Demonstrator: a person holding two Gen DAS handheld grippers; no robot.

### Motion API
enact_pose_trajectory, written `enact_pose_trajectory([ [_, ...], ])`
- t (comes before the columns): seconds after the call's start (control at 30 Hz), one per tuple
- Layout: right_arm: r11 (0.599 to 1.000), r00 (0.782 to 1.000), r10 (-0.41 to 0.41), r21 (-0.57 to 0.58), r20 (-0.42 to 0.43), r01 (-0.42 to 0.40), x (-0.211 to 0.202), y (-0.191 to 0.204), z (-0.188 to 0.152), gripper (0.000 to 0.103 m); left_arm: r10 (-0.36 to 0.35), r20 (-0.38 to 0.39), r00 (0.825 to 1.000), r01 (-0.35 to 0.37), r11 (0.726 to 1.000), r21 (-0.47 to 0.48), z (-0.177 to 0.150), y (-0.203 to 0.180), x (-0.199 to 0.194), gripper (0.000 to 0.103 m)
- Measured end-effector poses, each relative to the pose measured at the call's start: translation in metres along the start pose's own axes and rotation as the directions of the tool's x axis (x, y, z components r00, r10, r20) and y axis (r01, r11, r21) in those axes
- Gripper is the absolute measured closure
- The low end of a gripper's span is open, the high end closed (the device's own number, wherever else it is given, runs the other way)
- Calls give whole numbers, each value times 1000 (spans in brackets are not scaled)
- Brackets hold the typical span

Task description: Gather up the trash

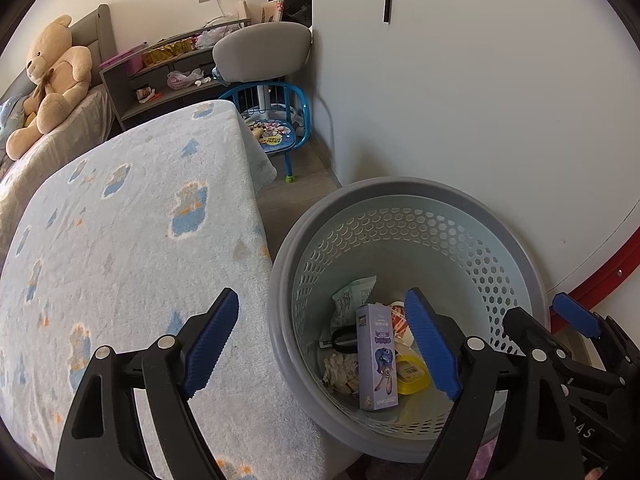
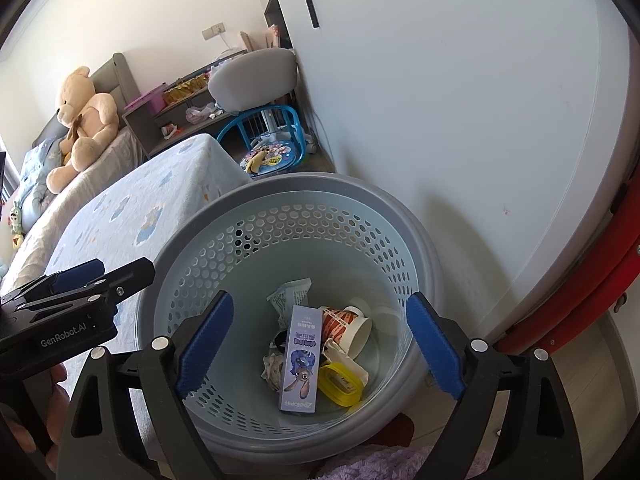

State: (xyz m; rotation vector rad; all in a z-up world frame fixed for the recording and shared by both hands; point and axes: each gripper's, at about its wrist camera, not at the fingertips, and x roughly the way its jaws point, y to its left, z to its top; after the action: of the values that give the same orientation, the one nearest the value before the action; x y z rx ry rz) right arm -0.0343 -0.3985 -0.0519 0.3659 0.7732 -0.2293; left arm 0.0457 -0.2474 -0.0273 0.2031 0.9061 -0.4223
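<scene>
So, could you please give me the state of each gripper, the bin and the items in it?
Left gripper: open, empty.
Right gripper: open, empty, above the bin.
Bin: upright, no lid, partly filled.
Purple box: in the bin, leaning.
Paper cup: on its side.
Yellow lid: at the bottom.
Crumpled paper: at the bottom.

Perforated matt plastic basket [image 2: 224, 256]; glossy cardboard box [image 2: 302, 364]; fuzzy cloth blanket [image 1: 132, 240].

I am reading "GenRobot.AI" in white letters on the black body of the left gripper [image 2: 76, 276], at the left. I am making out "Zootopia", upside down, on the near end of the tall lilac cardboard box [image 2: 303, 360]; its other print is too small to read.
</scene>
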Motion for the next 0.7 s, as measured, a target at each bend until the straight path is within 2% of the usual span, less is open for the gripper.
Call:
enact_pose_trajectory([
  [0.7, 1000, 1000, -18, -10, 0, 18, 2, -2, 1, 15, 38, 11, 999, -38, 999, -5, 0, 1, -1, 22],
])
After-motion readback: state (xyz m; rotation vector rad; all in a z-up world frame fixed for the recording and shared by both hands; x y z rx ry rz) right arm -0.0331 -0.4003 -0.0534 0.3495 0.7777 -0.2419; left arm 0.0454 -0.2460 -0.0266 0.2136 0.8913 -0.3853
